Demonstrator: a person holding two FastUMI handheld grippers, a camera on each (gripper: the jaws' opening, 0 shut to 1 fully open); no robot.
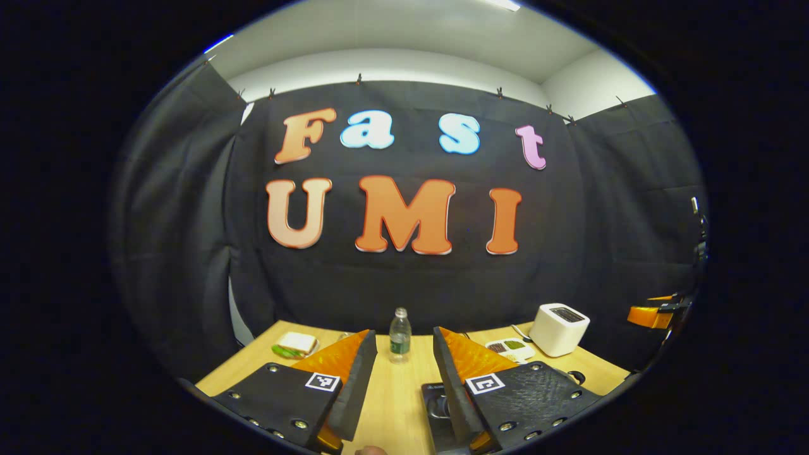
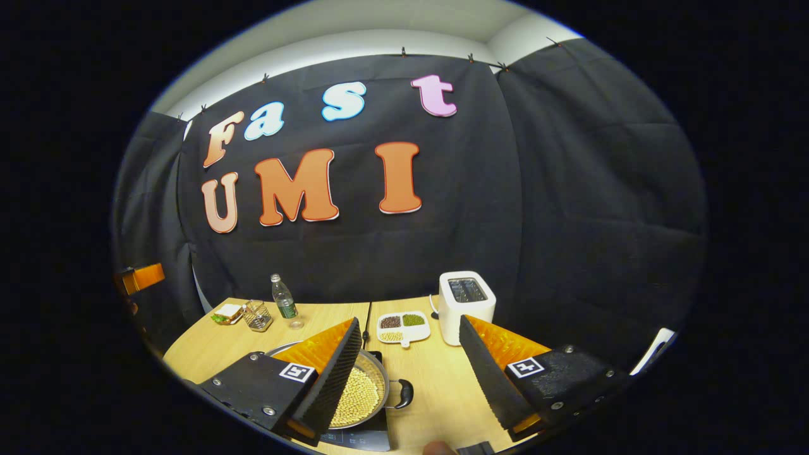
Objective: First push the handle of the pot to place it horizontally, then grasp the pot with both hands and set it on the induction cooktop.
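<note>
In the right gripper view, a metal pot (image 2: 363, 388) full of pale yellow beans sits on the black induction cooktop (image 2: 354, 437). Its black side handle (image 2: 402, 393) points right. My right gripper (image 2: 409, 321) hangs open above the table, its left finger covering the pot's left part. My left gripper (image 1: 404, 335) is open too, with bare table between its fingers. A dark slab with a metal loop (image 1: 437, 406) lies just inside its right finger, partly hidden. Each view shows the other gripper's orange part at an edge (image 1: 654, 313) (image 2: 142, 277).
On the wooden table (image 2: 442, 385) stand a white toaster (image 2: 466, 300), a divided dish of beans (image 2: 403, 327), a water bottle (image 2: 284, 298), a wire basket (image 2: 257, 316) and a sandwich on a plate (image 2: 227, 313). Black cloth walls close the back and sides.
</note>
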